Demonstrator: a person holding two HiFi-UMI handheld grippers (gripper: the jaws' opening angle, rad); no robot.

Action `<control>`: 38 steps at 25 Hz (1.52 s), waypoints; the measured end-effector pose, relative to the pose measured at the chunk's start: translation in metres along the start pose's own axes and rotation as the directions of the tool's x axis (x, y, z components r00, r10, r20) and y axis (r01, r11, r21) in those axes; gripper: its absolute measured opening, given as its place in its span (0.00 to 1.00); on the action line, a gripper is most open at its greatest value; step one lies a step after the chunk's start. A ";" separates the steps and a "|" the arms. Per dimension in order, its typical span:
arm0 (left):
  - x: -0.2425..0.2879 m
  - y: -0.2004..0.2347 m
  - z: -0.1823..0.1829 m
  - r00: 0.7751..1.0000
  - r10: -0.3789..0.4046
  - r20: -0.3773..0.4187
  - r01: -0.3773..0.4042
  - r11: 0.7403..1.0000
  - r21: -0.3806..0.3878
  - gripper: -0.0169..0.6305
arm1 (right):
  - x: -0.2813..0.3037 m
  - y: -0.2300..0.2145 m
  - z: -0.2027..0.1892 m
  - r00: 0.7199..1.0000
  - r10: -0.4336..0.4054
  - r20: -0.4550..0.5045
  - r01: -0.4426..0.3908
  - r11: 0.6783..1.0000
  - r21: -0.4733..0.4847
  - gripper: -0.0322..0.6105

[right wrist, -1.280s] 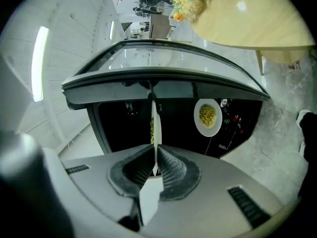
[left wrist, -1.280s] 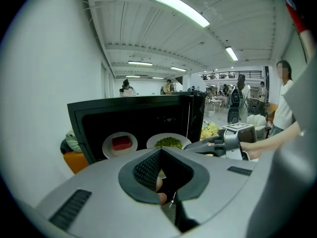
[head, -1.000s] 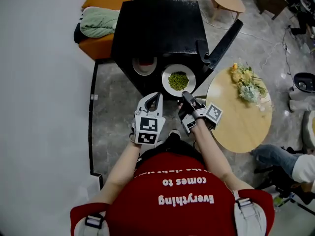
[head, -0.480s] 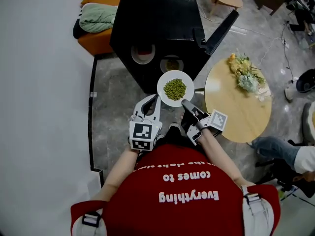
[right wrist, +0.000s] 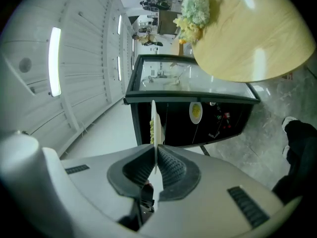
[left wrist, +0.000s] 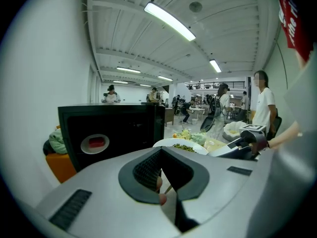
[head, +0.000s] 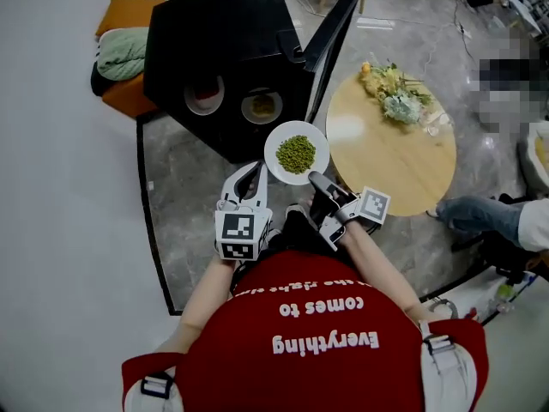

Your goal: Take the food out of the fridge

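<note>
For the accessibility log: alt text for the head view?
Seen from above, the right gripper pinches the rim of a white plate of peas, held just outside an open black fridge with two more dishes inside. The left gripper sits close beside the plate, empty; a round wooden table with flowers stands to the right.

A plate of food (head: pixel 296 153) sits in the right claw (head: pixel 314 178), just in front of the open fridge (head: pixel 223 41) and left of the round bench (head: pixel 403 166). The left claw (head: pixel 250 174) hangs just left of the plate. Inside the fridge, one dish (head: pixel 204 97) stands left of a second dish (head: pixel 262 106). Flowers (head: pixel 395 93) lie on the bench's far side.
</note>
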State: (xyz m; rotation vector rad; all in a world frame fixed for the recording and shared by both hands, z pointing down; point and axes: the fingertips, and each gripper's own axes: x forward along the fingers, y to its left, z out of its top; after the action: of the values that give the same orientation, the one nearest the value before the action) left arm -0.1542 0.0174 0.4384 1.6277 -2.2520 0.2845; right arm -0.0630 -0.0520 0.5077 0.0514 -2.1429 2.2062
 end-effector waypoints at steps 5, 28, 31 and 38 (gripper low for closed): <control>0.029 -0.048 0.006 0.987 -0.158 -0.029 0.160 0.985 0.064 0.03 | -0.050 -0.010 0.029 0.987 -0.011 0.162 0.012 1.000 -0.005 0.09; 0.101 -0.276 -0.044 0.741 -0.620 -0.260 0.670 0.710 0.218 0.03 | -0.230 -0.160 0.087 0.757 -0.179 0.628 0.055 0.976 0.212 0.09; 0.119 -0.278 -0.071 0.730 -0.603 -0.321 0.675 0.709 0.204 0.03 | -0.229 -0.190 0.096 0.736 -0.217 0.641 0.056 0.964 0.261 0.09; 0.140 -0.281 -0.105 0.709 -0.595 -0.380 0.684 0.711 0.162 0.04 | -0.230 -0.219 0.106 0.714 -0.280 0.642 0.071 0.941 0.331 0.09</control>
State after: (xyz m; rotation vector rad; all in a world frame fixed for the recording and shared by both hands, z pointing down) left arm 0.0896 -0.1579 0.5779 2.2353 -1.3277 0.6464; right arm 0.1793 -0.1572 0.7130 1.2237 -1.9098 2.6127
